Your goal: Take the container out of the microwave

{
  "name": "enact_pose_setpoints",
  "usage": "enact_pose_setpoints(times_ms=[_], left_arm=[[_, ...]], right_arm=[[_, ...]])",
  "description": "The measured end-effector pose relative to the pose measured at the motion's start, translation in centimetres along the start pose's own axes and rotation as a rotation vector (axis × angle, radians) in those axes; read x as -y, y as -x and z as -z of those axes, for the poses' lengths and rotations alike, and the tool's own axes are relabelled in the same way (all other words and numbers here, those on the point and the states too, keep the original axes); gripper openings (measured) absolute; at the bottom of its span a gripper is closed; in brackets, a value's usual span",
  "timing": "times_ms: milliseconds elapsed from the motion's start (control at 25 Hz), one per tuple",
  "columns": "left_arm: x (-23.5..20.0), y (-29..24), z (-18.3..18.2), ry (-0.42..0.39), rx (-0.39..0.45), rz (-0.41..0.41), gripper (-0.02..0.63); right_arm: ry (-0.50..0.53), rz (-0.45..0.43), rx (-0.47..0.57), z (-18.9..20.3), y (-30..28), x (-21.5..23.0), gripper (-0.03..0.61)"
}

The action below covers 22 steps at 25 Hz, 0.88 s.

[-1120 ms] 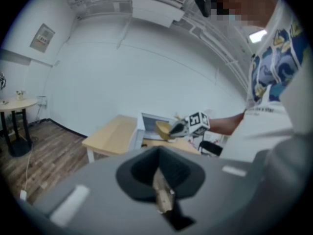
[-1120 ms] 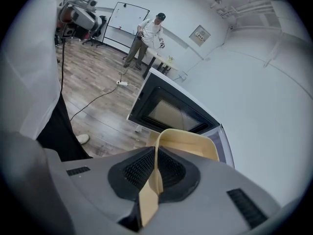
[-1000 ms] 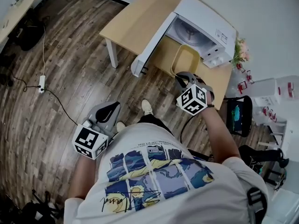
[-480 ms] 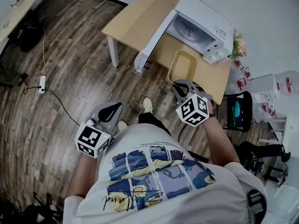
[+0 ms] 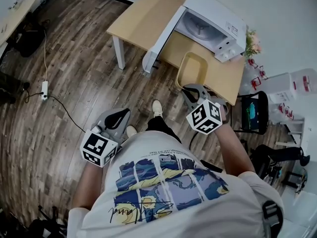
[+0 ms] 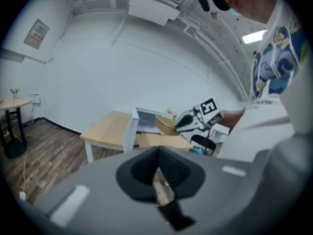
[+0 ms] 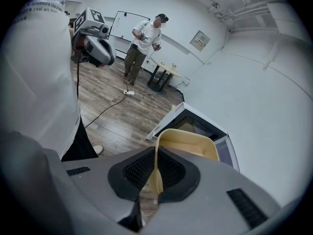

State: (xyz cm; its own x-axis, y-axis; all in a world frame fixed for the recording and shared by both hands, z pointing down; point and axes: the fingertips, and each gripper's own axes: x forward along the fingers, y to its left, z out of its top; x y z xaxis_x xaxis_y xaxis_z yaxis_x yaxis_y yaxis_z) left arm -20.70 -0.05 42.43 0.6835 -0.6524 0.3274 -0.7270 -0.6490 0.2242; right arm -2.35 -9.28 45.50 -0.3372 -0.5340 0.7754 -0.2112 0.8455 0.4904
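Observation:
The white microwave stands on a wooden table with its door swung open and its chamber empty. A pale yellow container hangs in the air in front of it, above the table's near edge. My right gripper is shut on the container's near rim. In the right gripper view the rim runs between the jaws, with the container ahead and the microwave behind it. My left gripper is low at my left side over the floor, jaws together and holding nothing.
A power strip and cable lie on the wood floor at the left. A black chair and shelves stand to the right of the table. Another person stands far back beside a small round table.
My right gripper has drawn back a little from the microwave toward my body, bringing the yellow container with it. The left gripper has stayed where it was.

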Motion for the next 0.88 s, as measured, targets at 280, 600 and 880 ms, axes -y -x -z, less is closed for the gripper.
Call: enact_pose_setpoints(times_ms=[280,600,880], left_arm=[[0.01,0.59,0.58,0.005,-0.006,0.002,0.008],[0.20,0.81,0.35,0.000,-0.006,0.005,0.009],[-0.03,0.40,0.57,0.002,-0.018,0.002,0.009]], right_arm=[[-0.001,0.003,-0.004,-0.19,0.14,-0.43,0.020],[-0.002,0.001,-0.010,-0.20,0.32,-0.35,0.020],[0.000,-0.005,-0.012,0.23,-0.02,0.01,0.019]])
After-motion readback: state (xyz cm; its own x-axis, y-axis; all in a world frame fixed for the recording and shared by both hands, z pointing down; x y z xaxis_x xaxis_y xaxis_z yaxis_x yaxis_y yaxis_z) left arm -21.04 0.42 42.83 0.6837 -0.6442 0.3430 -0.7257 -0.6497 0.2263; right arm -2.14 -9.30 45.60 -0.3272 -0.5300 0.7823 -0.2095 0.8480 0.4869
